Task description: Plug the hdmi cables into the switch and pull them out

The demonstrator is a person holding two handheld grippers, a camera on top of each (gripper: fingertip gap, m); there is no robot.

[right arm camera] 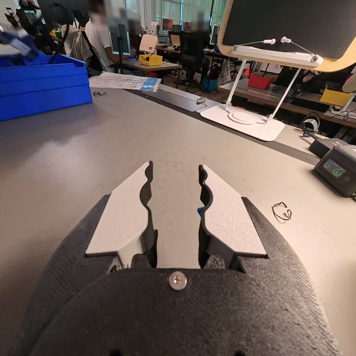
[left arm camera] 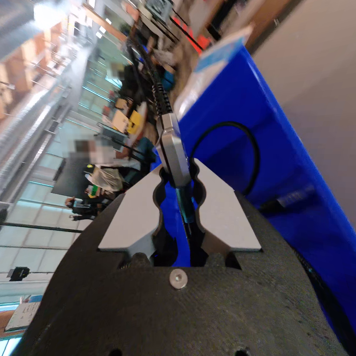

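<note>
Your left claw (left arm camera: 178, 171) is tilted hard over, so the whole left wrist view runs slanted. Its two grey fingers (left arm camera: 134, 208) are closed in on the switch (left arm camera: 174, 163), a small silver box pinched by its lower end at the centre of the frame. A silver-shelled hdmi cable (left arm camera: 167, 119) sits plugged into the switch's far end, and its black braided lead runs up toward the top centre. A second, darker plug (left arm camera: 185, 204) enters the switch's near end between the fingers. Just right of the claw, a thin black cable (left arm camera: 254, 152) loops across the wall of the blue bin (left arm camera: 289, 154), which fills the right side of the frame. Blur hides finer detail there.

Your right claw (right arm camera: 175, 165) is spread wide and holds nothing; bare grey desk (right arm camera: 115, 154) shows between its fingers (right arm camera: 123, 208) at the centre of the right wrist view. The blue bin (right arm camera: 44, 88) stands at the upper left of that frame, well apart from this claw. A white stand (right arm camera: 244, 119) carrying a dark board sits at the upper right, a black power unit (right arm camera: 339, 169) with a lit screen at the right edge, and a small twist of black wire (right arm camera: 282, 211) lies on the desk just right of the claw.
</note>
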